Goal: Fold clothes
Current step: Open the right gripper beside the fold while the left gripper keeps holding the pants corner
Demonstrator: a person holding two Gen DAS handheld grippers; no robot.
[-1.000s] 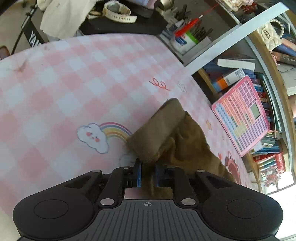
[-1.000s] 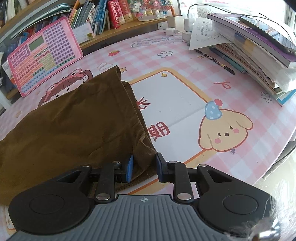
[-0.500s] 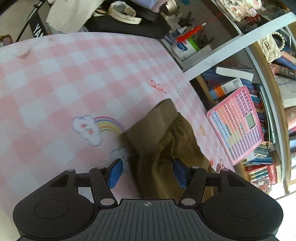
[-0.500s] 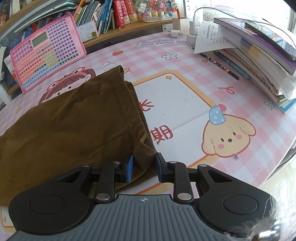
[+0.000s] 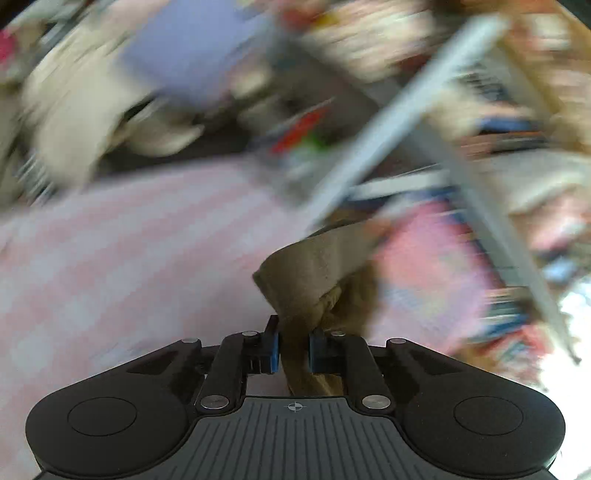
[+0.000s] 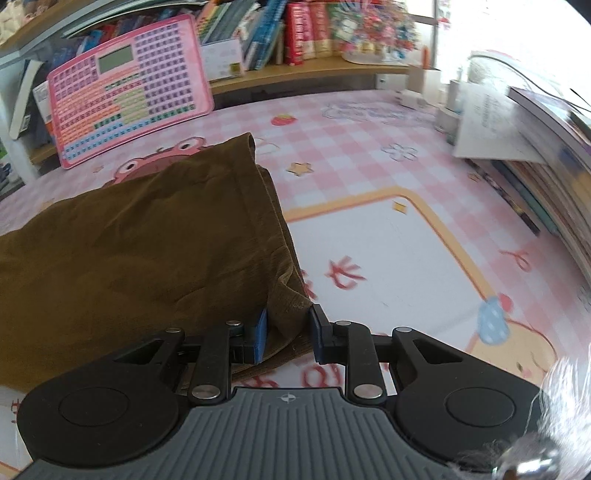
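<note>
Garment (image 6: 140, 236) on mat (image 6: 369, 240), toy keyboard (image 6: 129, 107) behind, books (image 6: 546, 155) right.

A wooden bookshelf (image 6: 303, 72) lines the wall; bright daylight, probably a window (image 6: 517, 29).

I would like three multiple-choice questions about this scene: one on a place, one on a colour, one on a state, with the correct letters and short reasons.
1. Where does the pink keyboard toy stand?
A. flat on the brown garment
B. leaning against the bookshelf behind the table
C. on the stack of books at the right

2. What colour is the garment?
A. brown
B. white
C. blue

3. What is between the fingers of the right gripper?
A. nothing
B. a pencil
C. a corner of the garment

Answers:
1 B, it stands tilted against the shelf, beyond the cloth.
2 A, the cloth is plainly brown in both views.
3 C, brown fabric bunches between the blue pads.
</note>
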